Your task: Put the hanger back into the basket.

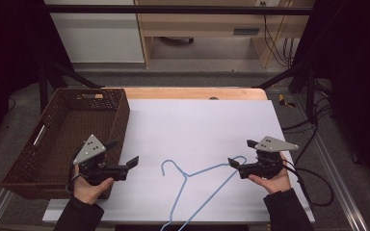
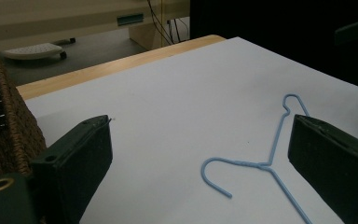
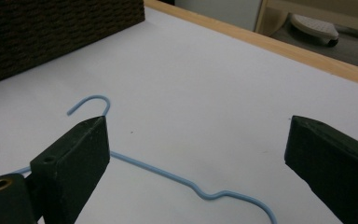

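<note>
Two grippers flank a blue wire hanger (image 1: 200,185) that lies flat on the white sheet (image 1: 197,125) covering the table. The left gripper (image 1: 123,156) hovers left of the hanger's hook, just beside the brown wicker basket (image 1: 24,159), its jaws spread wide with nothing between them. The right gripper (image 1: 241,155) sits at the hanger's right shoulder bend, jaws likewise spread apart, not pressing on the wire, which runs below and between them.

Dark long sleeves are worn on both forearms. Each claw, left claw (image 1: 124,155) and right claw (image 1: 241,153), is built of black blocky parts, topped by a grey three-cornered plate dotted with small holes, and trailed by a black cable.
</note>
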`<state>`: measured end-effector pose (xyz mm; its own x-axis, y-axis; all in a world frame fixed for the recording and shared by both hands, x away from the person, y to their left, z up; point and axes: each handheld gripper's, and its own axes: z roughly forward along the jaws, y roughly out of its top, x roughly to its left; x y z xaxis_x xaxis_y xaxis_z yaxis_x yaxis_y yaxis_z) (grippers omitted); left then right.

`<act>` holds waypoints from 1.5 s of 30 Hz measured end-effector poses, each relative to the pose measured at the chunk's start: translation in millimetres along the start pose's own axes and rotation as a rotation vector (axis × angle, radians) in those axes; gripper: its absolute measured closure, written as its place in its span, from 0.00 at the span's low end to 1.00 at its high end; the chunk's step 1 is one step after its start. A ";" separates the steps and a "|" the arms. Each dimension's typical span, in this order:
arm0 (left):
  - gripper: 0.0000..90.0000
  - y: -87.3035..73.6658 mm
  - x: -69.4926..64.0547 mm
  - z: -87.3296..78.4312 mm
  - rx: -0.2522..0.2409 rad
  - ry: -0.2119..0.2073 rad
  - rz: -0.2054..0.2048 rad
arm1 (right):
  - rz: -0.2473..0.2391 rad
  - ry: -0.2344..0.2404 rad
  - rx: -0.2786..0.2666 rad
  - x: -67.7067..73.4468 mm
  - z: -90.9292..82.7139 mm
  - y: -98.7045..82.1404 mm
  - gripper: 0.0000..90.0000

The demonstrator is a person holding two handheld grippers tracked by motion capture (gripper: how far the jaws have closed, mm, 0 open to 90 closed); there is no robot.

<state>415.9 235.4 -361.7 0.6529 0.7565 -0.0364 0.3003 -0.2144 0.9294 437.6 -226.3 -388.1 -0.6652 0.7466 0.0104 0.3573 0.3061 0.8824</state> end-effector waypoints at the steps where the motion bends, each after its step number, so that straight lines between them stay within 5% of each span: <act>1: 0.07 0.1 0.2 -0.4 -0.002 0.000 -0.001 | -0.020 0.014 0.028 4.8 8.2 2.2 0.08; 14: 0.07 -1.1 1.0 0.7 0.007 0.002 0.000 | -0.126 0.121 0.191 31.6 64.8 12.6 0.16; 35: 0.07 -4.4 -1.5 7.2 0.029 -0.006 0.002 | -0.169 0.213 0.301 49.7 106.6 5.7 0.33; 45: 0.07 -5.3 -1.8 8.8 0.033 -0.006 0.004 | -0.134 0.175 0.327 66.7 125.7 13.6 0.43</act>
<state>419.2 229.8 -369.8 0.6581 0.7521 -0.0349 0.3203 -0.2377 0.9170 480.5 -98.1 -434.6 -0.8120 0.5836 0.0104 0.4307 0.5871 0.6854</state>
